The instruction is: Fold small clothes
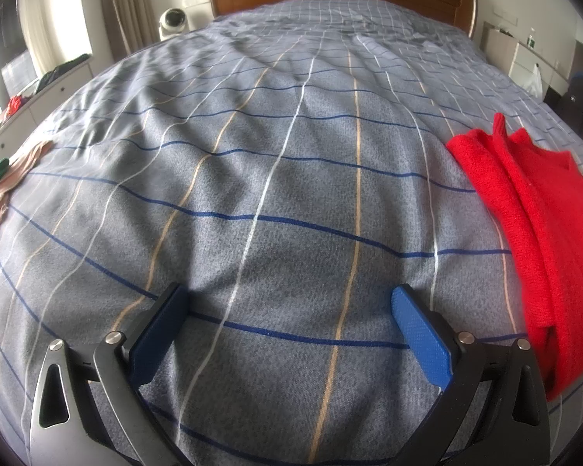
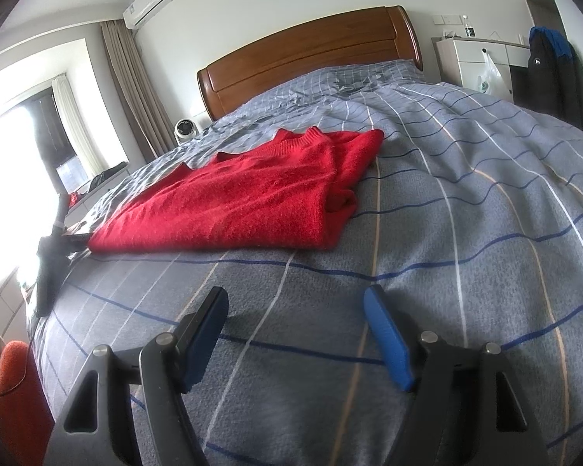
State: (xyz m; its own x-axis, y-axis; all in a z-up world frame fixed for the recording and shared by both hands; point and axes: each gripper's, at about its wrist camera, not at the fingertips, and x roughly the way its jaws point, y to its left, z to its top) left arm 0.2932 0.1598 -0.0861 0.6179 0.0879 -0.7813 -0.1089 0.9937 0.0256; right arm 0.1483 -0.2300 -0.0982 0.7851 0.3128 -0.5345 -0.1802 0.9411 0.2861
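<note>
The left gripper (image 1: 289,310) and right gripper (image 2: 296,312) both hover with blue-padded jaws spread wide, holding nothing, above the grey checked bedspread (image 1: 276,178). Beyond the right gripper the folded red knitted sweater (image 2: 248,198) lies flat on the bedspread, with the brown wooden headboard (image 2: 311,52) farthest back.

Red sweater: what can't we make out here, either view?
- Red sweater, left wrist view: its right side is cut off by the frame edge.
- Red sweater, right wrist view: sleeves folded under, hidden by the body; far edge hidden.
- Beige garment, left wrist view: cut off at the left edge; type unclear.
- Window side, right wrist view: overexposed.
</note>
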